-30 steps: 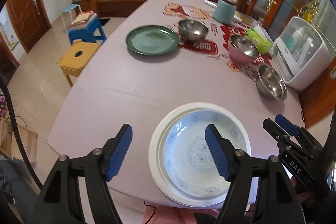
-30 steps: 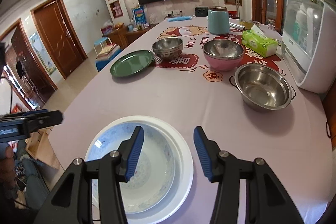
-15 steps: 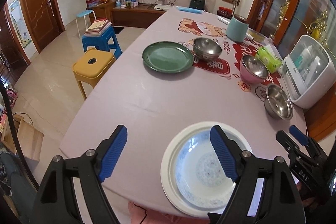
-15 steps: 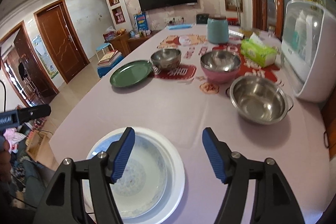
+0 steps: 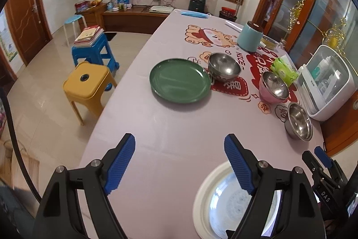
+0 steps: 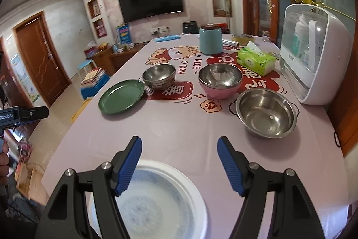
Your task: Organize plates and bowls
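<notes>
A blue-patterned plate nests in a white plate [image 5: 201, 201] at the table's near edge; it also shows in the right wrist view [image 6: 183, 192]. Farther off lie a green plate [image 5: 180, 83], a small steel bowl [image 5: 224, 66], a pink bowl [image 5: 273, 87] and a handled steel bowl [image 5: 299, 120]. The same items show in the right wrist view: green plate [image 6: 122, 96], small steel bowl [image 6: 159, 76], pink bowl [image 6: 220, 80], handled steel bowl [image 6: 266, 116]. My left gripper [image 5: 180, 164] is open and empty above the near table. My right gripper [image 6: 179, 164] is open and empty above the stacked plates.
A teal canister [image 6: 210, 40], a green tissue pack [image 6: 256, 60] and a white sterilizer box [image 6: 313, 55] stand at the back right. A yellow stool [image 5: 88, 84] and a blue stool [image 5: 94, 50] stand left of the table.
Both grippers have risen and pulled back from the stacked plates, which now sit lower in both views. The right gripper's jaws have opened wider. The dishes have not moved.
</notes>
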The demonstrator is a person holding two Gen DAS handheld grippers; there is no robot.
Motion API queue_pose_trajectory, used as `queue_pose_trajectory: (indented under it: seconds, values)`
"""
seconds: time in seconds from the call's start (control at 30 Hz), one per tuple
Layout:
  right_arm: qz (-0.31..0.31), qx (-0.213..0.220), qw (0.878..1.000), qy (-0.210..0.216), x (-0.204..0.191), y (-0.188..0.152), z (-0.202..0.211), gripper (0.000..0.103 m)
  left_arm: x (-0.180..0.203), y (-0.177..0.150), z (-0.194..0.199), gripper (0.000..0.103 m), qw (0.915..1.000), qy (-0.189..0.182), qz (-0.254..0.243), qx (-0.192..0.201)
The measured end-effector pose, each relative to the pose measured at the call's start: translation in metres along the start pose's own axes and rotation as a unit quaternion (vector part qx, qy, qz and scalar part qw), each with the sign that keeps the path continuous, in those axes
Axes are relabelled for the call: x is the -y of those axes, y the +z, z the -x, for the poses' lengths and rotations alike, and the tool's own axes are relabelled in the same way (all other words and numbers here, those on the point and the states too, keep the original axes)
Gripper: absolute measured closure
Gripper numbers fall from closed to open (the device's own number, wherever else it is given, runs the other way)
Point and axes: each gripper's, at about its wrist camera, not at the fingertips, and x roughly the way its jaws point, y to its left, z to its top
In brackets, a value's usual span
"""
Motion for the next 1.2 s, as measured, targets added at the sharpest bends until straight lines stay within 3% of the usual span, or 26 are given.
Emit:
queue_pose_trajectory:
  seconds: [0.8,1.2]
  values:
    - [-0.124,-0.008,0.992,-0.007,-0.103,0.053,-0.097,0.033,-0.113,0.126,-0.101,0.017,0.9957,-0.04,-0.071,-0.044]
    - [-0.118,-0.019,0.993,0.008,-0.131,0.082,-0.148,0.033,-0.122,0.161,-0.159,0.017,0.9903,-0.089,-0.087,-0.061]
